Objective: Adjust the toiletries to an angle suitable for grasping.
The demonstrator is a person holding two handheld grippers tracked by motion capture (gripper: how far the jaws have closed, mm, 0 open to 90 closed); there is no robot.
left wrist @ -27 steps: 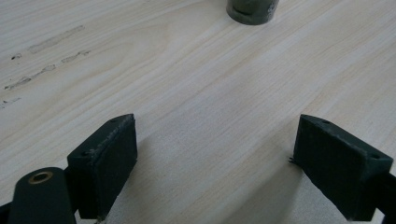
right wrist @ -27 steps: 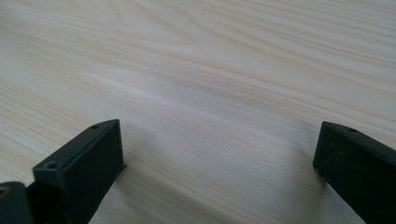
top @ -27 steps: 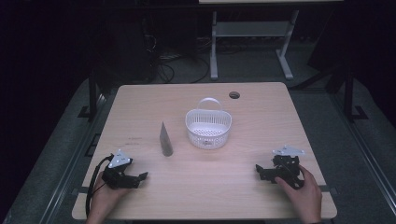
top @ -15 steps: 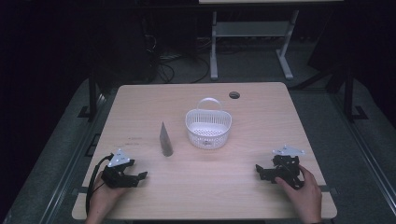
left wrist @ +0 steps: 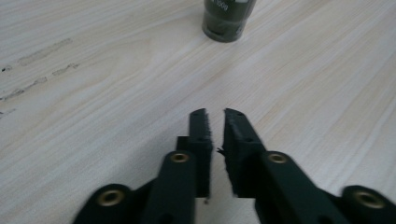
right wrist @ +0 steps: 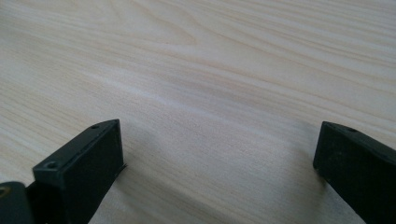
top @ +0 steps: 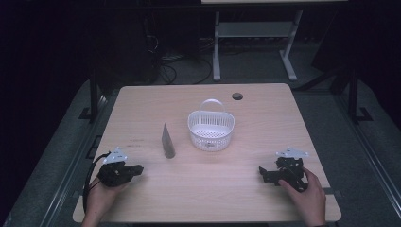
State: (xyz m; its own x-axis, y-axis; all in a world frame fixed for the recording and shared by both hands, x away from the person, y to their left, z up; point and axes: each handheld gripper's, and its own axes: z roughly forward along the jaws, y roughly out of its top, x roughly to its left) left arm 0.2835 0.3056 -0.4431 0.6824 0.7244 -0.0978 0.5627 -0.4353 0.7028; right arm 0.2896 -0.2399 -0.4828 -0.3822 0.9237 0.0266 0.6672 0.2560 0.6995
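A white perforated basket (top: pixel 211 128) with a handle stands at the middle of the wooden table (top: pixel 265 118). To its left a dark grey tube (top: pixel 167 141) lies with its cap end toward me; the cap end (left wrist: pixel 226 18) appears at the top of the left gripper view. My left gripper (top: pixel 137 169) rests low at the front left, its jaws nearly together with nothing between them (left wrist: pixel 215 116). My right gripper (top: pixel 261 171) sits at the front right, jaws wide apart over bare wood (right wrist: pixel 219 135).
A round cable hole (top: pixel 237 96) lies near the table's far edge. Faint marks (top: pixel 134 141) show on the wood left of the tube. Beyond the table stand a white frame (top: pixel 257 33) and cables (top: pixel 175 71) on the dark floor.
Both hands stay nearly still; the left gripper has shifted slightly. The basket and tube have not moved.
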